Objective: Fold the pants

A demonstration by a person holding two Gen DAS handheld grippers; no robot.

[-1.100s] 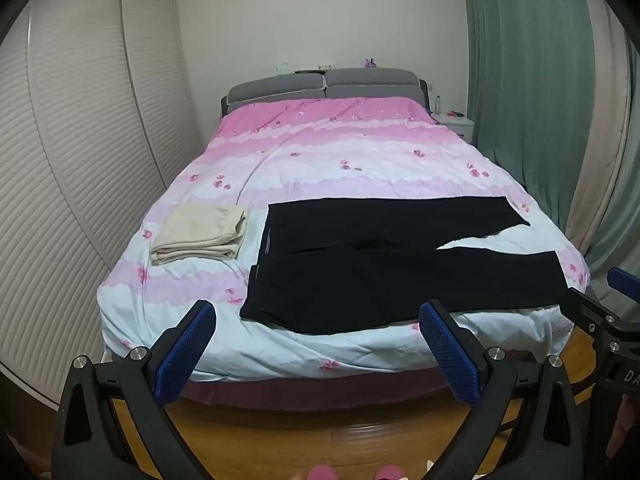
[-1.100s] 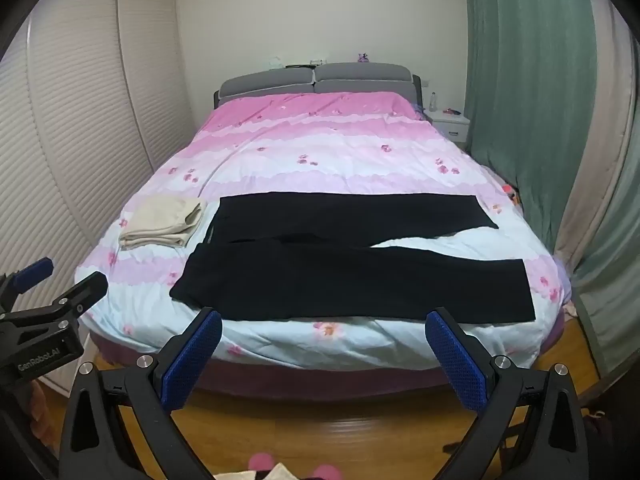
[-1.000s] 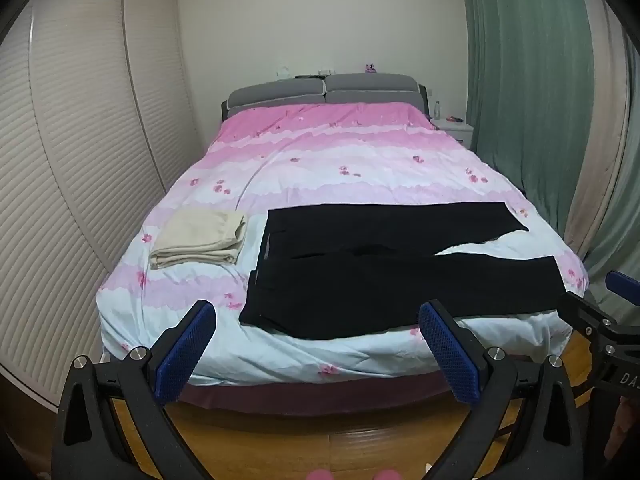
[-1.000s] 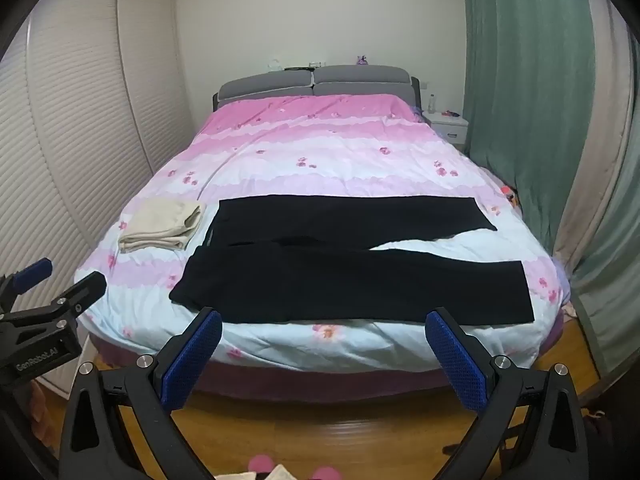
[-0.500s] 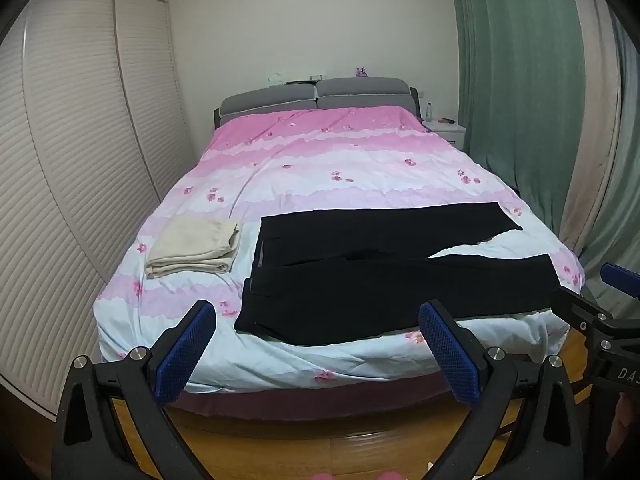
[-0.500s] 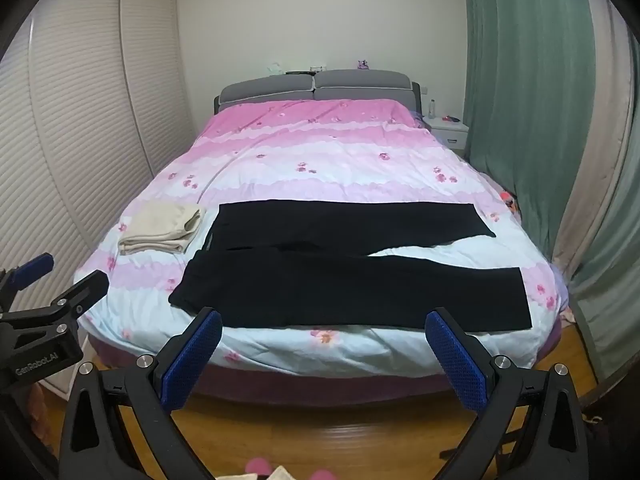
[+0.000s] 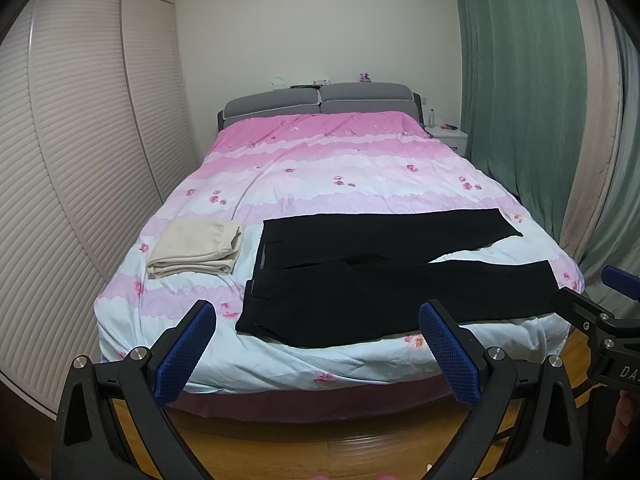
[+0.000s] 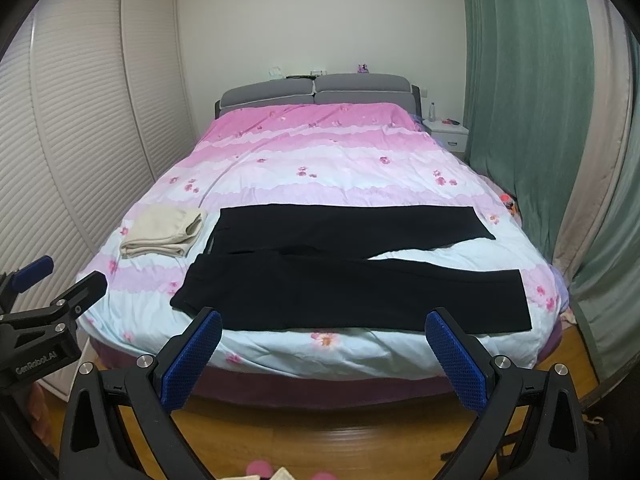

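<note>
We hold the left hand-held gripper (image 7: pixel 318 354) and the right hand-held gripper (image 8: pixel 324 358) out over the wooden floor (image 8: pixel 320 432) short of the bed's foot edge, both with fingers spread wide apart and holding nothing. The black pants (image 8: pixel 352 276) lie flat across the bed (image 7: pixel 360 168) close to its foot edge, waistband toward the left edge, legs splayed toward the right edge. We judge the cloth soft, light and limp, so it will sag and crease when lifted. We would pinch it at the waistband corner and at a leg hem. A folded cream garment (image 7: pixel 196 246) sits just beside the waistband, near the left edge, apart from the pants. Nothing lies between us and the pants.
</note>
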